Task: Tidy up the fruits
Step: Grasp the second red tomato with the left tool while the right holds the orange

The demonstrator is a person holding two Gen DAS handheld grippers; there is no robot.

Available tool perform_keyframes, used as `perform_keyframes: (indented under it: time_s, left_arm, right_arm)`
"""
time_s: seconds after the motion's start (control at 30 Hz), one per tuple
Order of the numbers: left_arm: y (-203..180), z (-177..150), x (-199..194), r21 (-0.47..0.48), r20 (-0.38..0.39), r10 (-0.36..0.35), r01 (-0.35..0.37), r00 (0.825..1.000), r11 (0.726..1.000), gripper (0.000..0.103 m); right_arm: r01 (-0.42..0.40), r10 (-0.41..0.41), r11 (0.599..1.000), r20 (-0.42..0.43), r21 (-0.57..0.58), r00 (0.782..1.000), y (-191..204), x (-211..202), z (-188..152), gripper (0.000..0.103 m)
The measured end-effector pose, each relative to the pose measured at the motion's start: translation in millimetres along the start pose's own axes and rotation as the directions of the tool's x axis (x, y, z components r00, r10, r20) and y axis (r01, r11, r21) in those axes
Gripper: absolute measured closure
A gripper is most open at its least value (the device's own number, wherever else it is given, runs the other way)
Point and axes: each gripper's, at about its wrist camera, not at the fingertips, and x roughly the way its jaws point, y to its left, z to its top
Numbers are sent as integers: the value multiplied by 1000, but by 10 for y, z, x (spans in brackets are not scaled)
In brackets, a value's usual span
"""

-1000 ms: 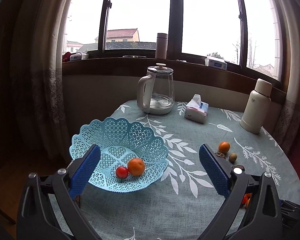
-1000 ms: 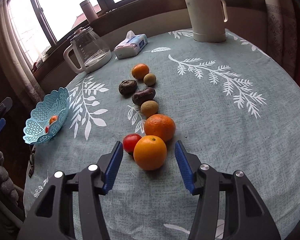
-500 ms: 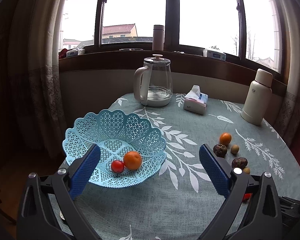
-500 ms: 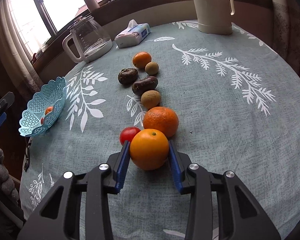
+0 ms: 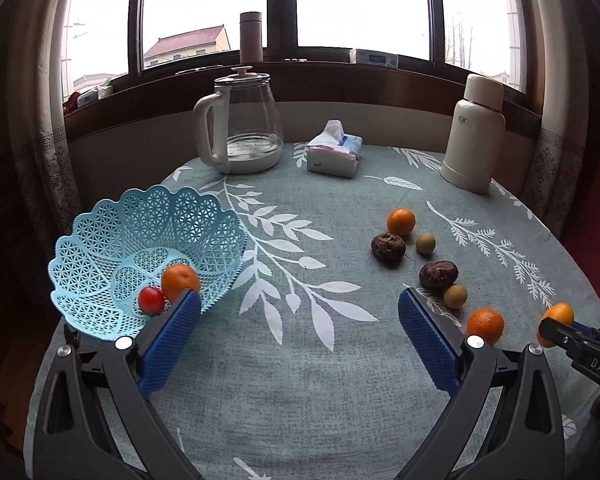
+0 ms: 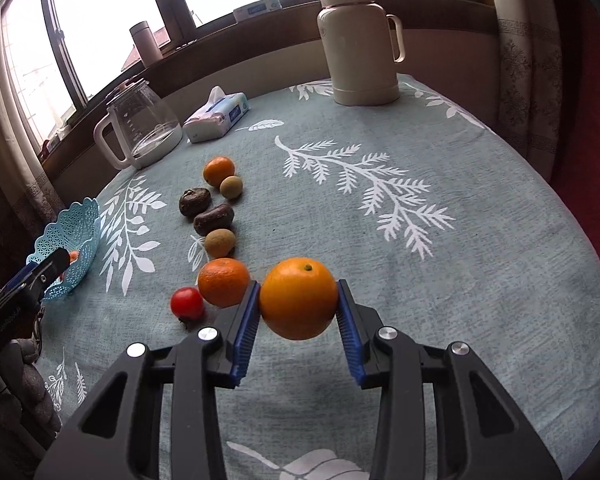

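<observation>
My right gripper (image 6: 298, 312) is shut on a large orange (image 6: 299, 298) and holds it just above the tablecloth. Beside it on the cloth lie a second orange (image 6: 223, 282), a small tomato (image 6: 187, 303), two kiwis (image 6: 219, 241), two dark brown fruits (image 6: 214, 219) and a small orange (image 6: 219, 171) in a row. The light blue lattice basket (image 5: 100, 252) stands at the table's left edge with an orange (image 5: 179, 280) and a tomato (image 5: 151, 300) inside. My left gripper (image 5: 298, 316) is open just right of the basket, nothing between its fingers.
A glass kettle (image 5: 246, 120), a tissue pack (image 5: 334, 152) and a cream thermos (image 5: 474, 136) stand along the far side of the round table (image 5: 300, 360) under the window. The right gripper's tip with the orange (image 5: 558, 316) shows at the right edge of the left wrist view.
My right gripper closed on the large orange and lifted it off the cloth. The left gripper drew back and swung right, so the basket now sits further left in its view.
</observation>
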Motion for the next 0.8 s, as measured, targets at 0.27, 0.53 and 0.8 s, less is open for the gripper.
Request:
perform_keyframes:
  time_s: [0.27,0.53,0.8]
  left_arm:
    - [-594,-156,215,135,-104,-152,165,983,977,3]
    - [-890,-280,451,149,-230,-253,291,940,945,23]
    - [-948,-313,590,122,-285,-265,309,921,943,49]
  right_arm:
    - [11,-10,998,-4,57,1000,-281,75,4,65]
    - [-30,31,997,-20,74,999,-335,167,-19,65]
    - [-58,59,995,-12,81,998,-351,154,-46,65]
